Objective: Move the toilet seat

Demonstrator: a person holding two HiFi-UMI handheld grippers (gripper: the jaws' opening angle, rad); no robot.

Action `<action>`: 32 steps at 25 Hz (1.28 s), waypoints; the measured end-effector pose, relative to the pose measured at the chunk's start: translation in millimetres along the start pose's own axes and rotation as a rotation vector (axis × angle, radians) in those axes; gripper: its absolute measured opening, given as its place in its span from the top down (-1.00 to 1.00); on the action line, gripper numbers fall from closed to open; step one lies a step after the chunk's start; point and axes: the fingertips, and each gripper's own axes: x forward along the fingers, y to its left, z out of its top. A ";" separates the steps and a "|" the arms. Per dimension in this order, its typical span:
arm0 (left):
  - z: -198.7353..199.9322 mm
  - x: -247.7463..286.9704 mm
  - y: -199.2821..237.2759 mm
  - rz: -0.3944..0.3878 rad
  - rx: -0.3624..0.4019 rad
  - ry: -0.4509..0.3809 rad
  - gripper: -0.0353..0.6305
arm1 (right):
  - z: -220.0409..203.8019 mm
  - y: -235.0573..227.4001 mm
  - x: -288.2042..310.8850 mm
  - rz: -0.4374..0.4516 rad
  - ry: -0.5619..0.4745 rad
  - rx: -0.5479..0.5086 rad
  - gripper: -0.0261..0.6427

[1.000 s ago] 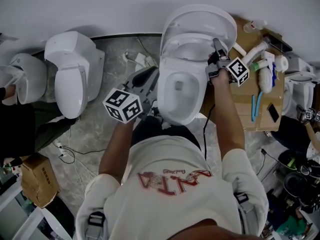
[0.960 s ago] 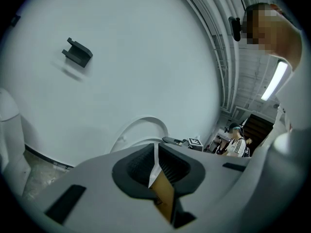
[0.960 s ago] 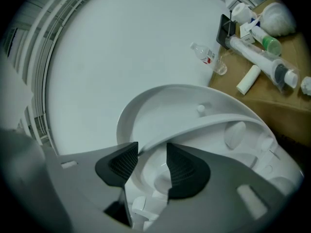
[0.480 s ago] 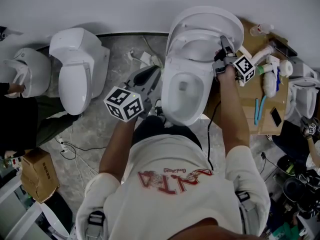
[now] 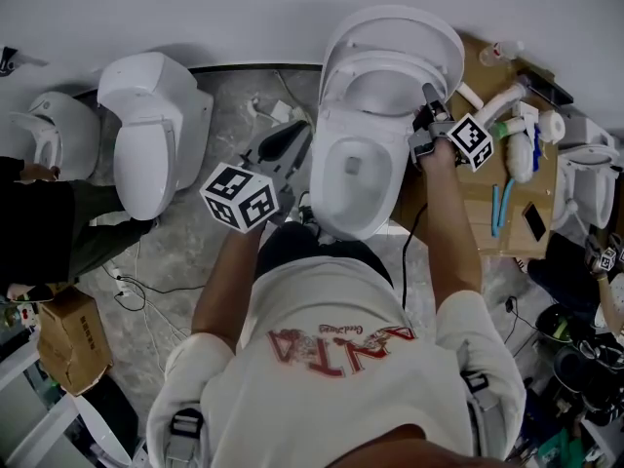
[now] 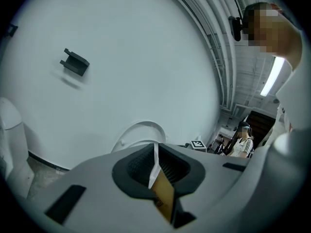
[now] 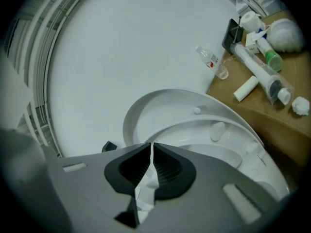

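The toilet seat [image 5: 363, 94] is seen raised at the far side of the bowl [image 5: 330, 178], leaned against the lid [image 5: 390, 27]. The right gripper [image 5: 426, 94] is held beside its right rim. Its jaws have just been closing and now meet on nothing, probably so the seat can be pushed rather than pinched. The left gripper [image 5: 291, 133] is kept closed and empty, left of the bowl.

White red-lettered T-shirt [image 5: 331, 359]; grey hand-held grippers [image 6: 154, 148] [image 7: 151, 147] with black-and-white marker cubes [image 5: 239, 198] [image 5: 473, 141]
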 end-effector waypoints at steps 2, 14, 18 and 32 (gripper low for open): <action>0.9 -3.2 -11.8 -0.002 0.014 -0.010 0.80 | -4.2 12.0 -20.6 0.022 -0.002 -0.031 0.90; 5.9 -48.3 -99.7 0.020 0.151 -0.102 0.80 | -14.2 111.2 -156.3 0.165 -0.016 -0.395 0.91; 14.2 -64.4 -122.5 0.026 0.202 -0.121 0.80 | -24.5 152.9 -196.0 0.202 -0.019 -0.609 0.92; 58.3 -101.1 -179.5 -0.059 0.374 -0.216 0.80 | -45.5 259.7 -267.0 0.250 -0.133 -0.968 0.91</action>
